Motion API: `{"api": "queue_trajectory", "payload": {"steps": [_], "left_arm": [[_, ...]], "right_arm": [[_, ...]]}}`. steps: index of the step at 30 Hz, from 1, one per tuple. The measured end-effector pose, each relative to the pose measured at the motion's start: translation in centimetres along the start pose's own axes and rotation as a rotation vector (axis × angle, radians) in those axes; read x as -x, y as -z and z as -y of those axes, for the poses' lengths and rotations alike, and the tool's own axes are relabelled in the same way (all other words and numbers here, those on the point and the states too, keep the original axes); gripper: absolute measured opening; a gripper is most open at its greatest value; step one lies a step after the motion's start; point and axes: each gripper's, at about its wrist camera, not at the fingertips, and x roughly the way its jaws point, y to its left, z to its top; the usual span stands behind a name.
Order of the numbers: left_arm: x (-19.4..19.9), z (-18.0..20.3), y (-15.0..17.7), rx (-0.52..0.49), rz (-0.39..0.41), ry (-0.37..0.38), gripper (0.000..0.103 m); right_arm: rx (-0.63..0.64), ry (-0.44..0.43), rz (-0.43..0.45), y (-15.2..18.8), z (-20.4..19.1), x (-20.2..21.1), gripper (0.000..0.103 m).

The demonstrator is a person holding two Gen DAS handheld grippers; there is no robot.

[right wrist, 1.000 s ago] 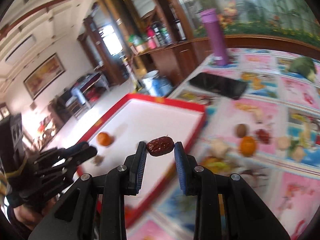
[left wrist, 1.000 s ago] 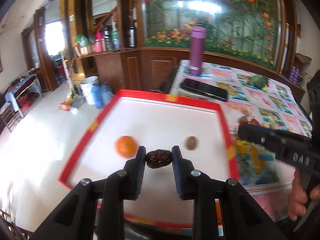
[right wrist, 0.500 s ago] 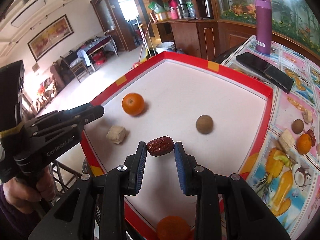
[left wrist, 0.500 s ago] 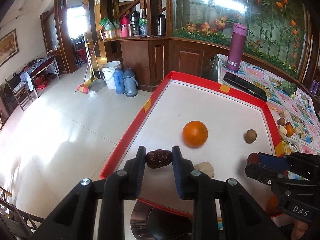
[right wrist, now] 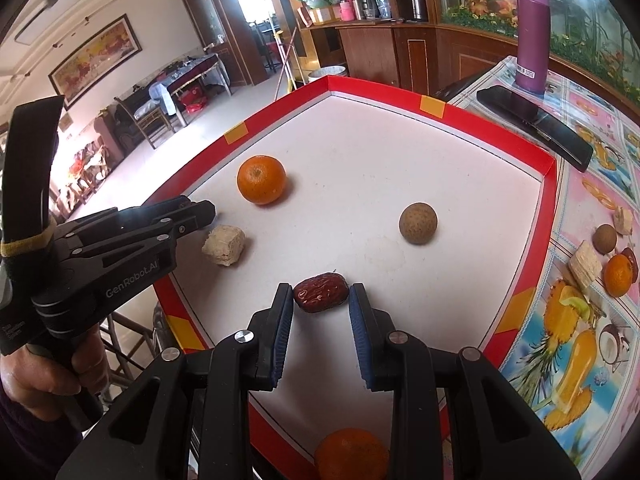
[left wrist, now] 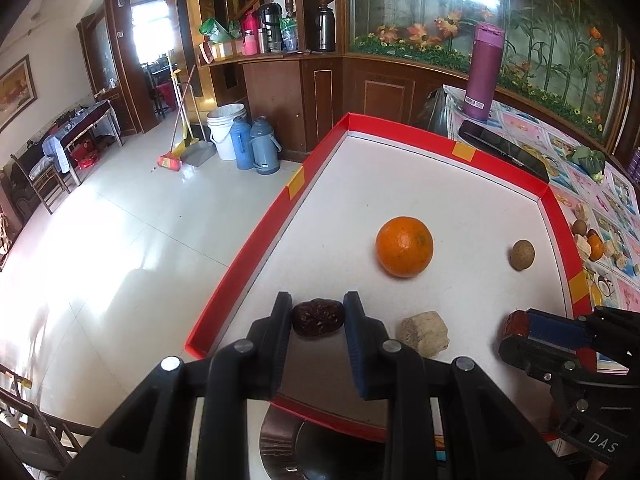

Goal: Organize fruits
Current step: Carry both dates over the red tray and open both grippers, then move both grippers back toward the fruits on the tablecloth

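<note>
Left gripper (left wrist: 318,316) clamped on one dark date (left wrist: 318,317) above the tray's near-left corner. Right gripper (right wrist: 320,300) clamped on a second red date (right wrist: 320,293) over the tray's near side. Lying in the red-walled white tray (right wrist: 546,200): one orange (right wrist: 261,179), one brown round fruit (right wrist: 418,223), one beige chunk (right wrist: 224,245). Second orange (right wrist: 351,454) below the near rim. More fruit pieces on the patterned tablecloth (right wrist: 580,360). One purple flask (right wrist: 532,32), one black phone (right wrist: 534,126). Tiled floor (left wrist: 100,260), wooden cabinets behind.
</note>
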Motion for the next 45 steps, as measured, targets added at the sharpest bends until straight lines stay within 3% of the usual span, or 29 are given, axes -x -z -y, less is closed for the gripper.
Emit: {"api": "queue_trajectory", "payload": {"steps": [3,7,8,18,24,34,45], "left_arm": [[-0.1,0.3,0.0,-0.004,-0.009,-0.002,0.034],[0.2,0.7,0.0,-0.007,-0.004,-0.031,0.071],[0.4,0.7,-0.1,-0.004,0.002,-0.040,0.073],[2.3,2.1,-1.1,-0.019,0.060,-0.081,0.078],[3.9,4.8,-2.0,-0.061,0.107,-0.049,0.081],[5.1,13.2,-2.9,-0.211,0.118,0.099,0.081],[4.8,21.3,-2.7,-0.335,0.078,0.229,0.082]], "right_arm": [[0.004,0.001,-0.003,-0.1,0.1,-0.1,0.028],[-0.001,-0.012,-0.007,-0.1,0.2,0.2,0.040],[-0.006,-0.017,0.002,-0.1,0.5,0.5,0.040],[-0.092,-0.044,0.143,-0.2,4.6,4.6,0.040],[-0.176,-0.015,0.194,0.1,8.8,6.7,0.040],[-0.294,0.123,0.258,3.0,16.7,11.8,0.040],[-0.367,0.302,0.198,6.7,24.5,14.7,0.040]]}}
